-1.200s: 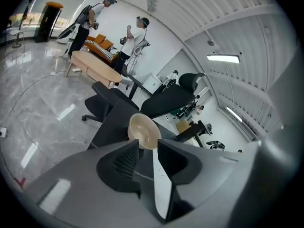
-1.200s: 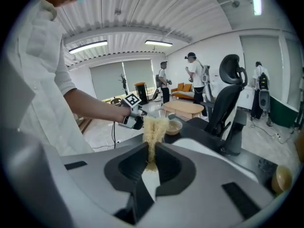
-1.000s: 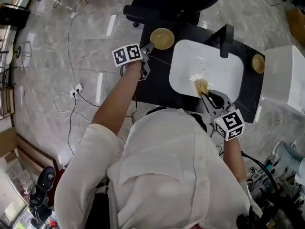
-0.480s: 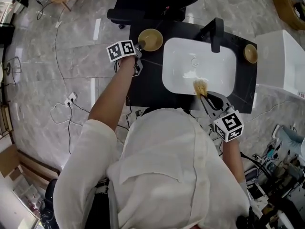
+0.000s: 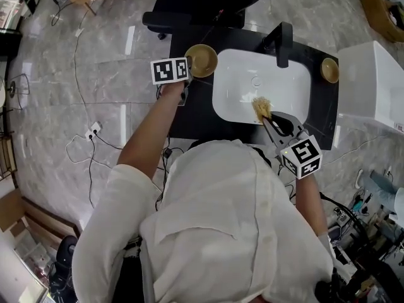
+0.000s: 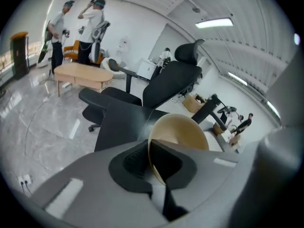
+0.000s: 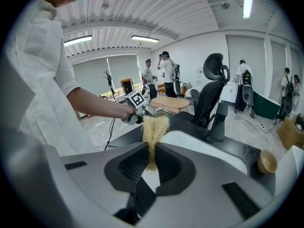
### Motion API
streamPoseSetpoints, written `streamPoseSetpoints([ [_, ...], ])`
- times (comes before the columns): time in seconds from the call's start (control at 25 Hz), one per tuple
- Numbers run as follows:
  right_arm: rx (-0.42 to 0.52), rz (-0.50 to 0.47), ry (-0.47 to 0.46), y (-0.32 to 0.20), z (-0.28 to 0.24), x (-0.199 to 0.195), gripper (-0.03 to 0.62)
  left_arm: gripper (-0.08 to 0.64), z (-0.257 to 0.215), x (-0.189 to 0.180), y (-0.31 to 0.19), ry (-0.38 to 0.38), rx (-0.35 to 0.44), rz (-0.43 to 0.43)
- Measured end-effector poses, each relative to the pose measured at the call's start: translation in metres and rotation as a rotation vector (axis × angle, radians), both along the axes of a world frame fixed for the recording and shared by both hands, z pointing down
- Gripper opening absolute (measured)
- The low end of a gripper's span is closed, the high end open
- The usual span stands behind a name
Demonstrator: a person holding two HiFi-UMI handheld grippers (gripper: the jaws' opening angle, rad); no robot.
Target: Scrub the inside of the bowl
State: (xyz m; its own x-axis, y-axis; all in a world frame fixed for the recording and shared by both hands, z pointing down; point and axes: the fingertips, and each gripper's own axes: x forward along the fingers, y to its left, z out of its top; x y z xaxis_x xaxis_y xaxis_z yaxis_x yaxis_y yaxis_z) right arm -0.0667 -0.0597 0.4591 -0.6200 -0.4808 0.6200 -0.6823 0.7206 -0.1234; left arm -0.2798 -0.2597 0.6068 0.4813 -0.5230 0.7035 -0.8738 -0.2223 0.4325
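A tan wooden bowl (image 5: 202,59) sits on the black counter, left of the white sink (image 5: 231,101). My left gripper (image 5: 189,66) is at the bowl's left rim. Its jaws have just been closing. In the left gripper view the thin rim of the bowl (image 6: 183,133) runs between the pads, and the left gripper (image 6: 150,159) is shut on it. My right gripper (image 5: 266,117) hovers over the near right part of the sink, shut on a pale yellow fibrous scrubber (image 5: 261,107). The scrubber (image 7: 153,125) sticks up from the right gripper (image 7: 149,164).
A black faucet (image 5: 283,43) stands at the sink's far edge. A second small wooden bowl (image 5: 329,70) rests on the counter's right end, next to a white cabinet (image 5: 374,87). A black office chair (image 5: 205,5) stands behind the counter. Cables (image 5: 95,129) lie on the floor at left.
The left gripper's marker cube has rolled and shifted slightly at the bowl's left rim. The right gripper with the scrubber stays over the sink.
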Motion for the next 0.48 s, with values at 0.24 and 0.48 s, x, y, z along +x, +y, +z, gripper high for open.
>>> streamPoseSetpoints([
  [0.24,0.003,-0.106,0.003,-0.007,-0.007,0.001,0.035,0.011,-0.043,0.046,0.047,-0.230,0.130,0.181],
  [0.48,-0.005,-0.226,0.036,-0.015,-0.005,-0.003,0.035,0.011,-0.070,0.100,0.095,-0.341,0.209,0.303],
])
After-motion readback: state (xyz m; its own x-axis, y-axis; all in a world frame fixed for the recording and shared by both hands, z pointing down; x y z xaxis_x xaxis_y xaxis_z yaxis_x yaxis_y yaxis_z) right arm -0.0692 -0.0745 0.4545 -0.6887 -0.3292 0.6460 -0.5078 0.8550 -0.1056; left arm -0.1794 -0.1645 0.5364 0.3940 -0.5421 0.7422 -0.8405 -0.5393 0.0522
